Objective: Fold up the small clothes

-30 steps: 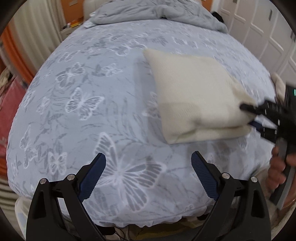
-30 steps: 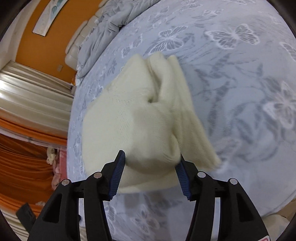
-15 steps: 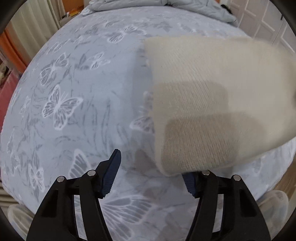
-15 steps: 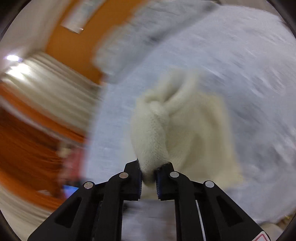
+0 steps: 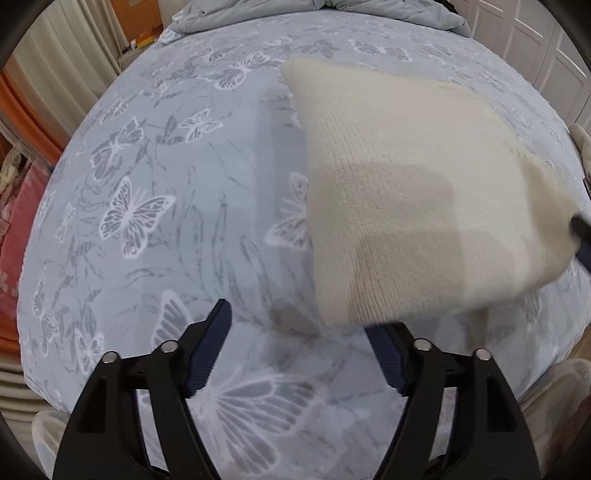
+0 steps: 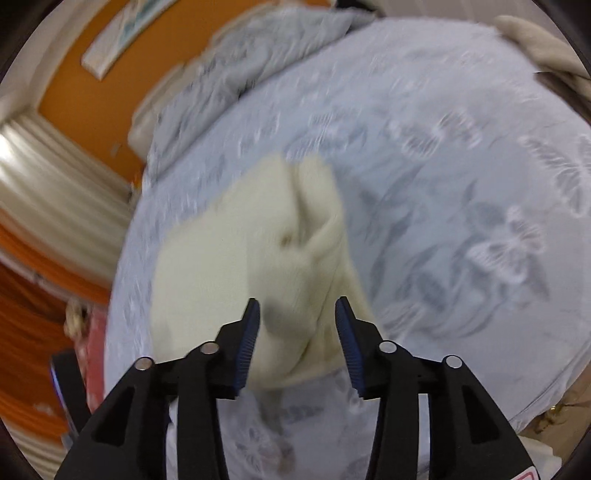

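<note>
A cream knitted garment (image 5: 406,192), folded into a rough rectangle, lies on the butterfly-print bed sheet (image 5: 166,206). My left gripper (image 5: 299,332) is open near the garment's near corner, and the cloth edge hides the tip of its right finger. In the right wrist view the garment (image 6: 229,266) lies bunched with a crease, and my right gripper (image 6: 297,332) is open with the cloth's near end between its fingers. The view is blurred. The right gripper's tip shows at the far right of the left wrist view (image 5: 581,236).
A crumpled grey duvet (image 5: 317,14) lies at the head of the bed. White cabinet doors (image 5: 535,48) stand to the right. Orange and white curtains (image 6: 48,229) hang to the left. Another beige cloth (image 6: 543,40) lies at the bed's far corner.
My right gripper closed on the garment's end, lifted it, and has now opened. The garment's raised part has dropped back onto the bed. My left gripper moved forward toward the garment's near corner.
</note>
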`<state>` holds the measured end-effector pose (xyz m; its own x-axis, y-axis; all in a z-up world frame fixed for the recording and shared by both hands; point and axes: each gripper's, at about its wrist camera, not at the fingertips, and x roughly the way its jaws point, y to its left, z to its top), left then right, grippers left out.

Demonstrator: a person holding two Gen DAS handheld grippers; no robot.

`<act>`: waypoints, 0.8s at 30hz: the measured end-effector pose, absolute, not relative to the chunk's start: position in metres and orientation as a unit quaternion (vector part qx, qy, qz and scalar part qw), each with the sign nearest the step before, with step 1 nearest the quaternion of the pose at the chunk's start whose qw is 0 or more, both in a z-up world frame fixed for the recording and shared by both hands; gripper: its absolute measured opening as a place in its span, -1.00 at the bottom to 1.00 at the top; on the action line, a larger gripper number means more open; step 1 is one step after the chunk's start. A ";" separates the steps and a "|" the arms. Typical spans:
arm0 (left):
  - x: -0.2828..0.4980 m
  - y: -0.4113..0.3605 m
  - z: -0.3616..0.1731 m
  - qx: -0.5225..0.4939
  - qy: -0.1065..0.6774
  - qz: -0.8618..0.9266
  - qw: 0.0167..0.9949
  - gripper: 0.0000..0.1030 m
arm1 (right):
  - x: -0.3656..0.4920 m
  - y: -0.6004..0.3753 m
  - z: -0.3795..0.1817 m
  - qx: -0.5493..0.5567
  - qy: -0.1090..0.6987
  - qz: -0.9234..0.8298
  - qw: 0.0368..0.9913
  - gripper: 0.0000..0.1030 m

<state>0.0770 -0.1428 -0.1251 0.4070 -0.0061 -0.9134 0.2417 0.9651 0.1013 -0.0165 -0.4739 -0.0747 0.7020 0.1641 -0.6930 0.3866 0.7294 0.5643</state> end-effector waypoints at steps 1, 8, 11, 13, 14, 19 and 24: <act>0.074 -0.142 -0.123 0.109 0.536 -0.075 0.834 0.49 | -0.017 -0.479 -0.073 0.367 0.367 -0.066 0.852 0.13; 0.062 -0.135 -0.103 0.082 0.526 -0.085 0.842 0.54 | 0.002 -0.458 -0.072 0.328 0.385 -0.003 0.863 0.15; 0.060 -0.140 -0.090 0.073 0.519 -0.100 0.846 0.55 | 0.008 -0.447 -0.075 0.337 0.393 0.044 0.854 0.15; 0.060 -0.147 -0.083 0.067 0.514 -0.114 0.848 0.56 | 0.005 -0.445 -0.072 0.347 0.383 0.075 0.853 0.15; 0.061 -0.151 -0.079 0.065 0.511 -0.121 0.848 0.66 | 0.004 -0.443 -0.070 0.347 0.380 0.080 0.854 0.15; 0.060 -0.180 -0.069 0.085 0.493 -0.146 0.854 0.74 | 0.001 -0.459 -0.080 0.401 0.374 0.087 0.832 0.15; 0.066 -0.206 -0.090 0.152 0.495 -0.130 0.846 0.75 | 0.022 -0.464 -0.072 0.391 0.379 0.097 0.833 0.15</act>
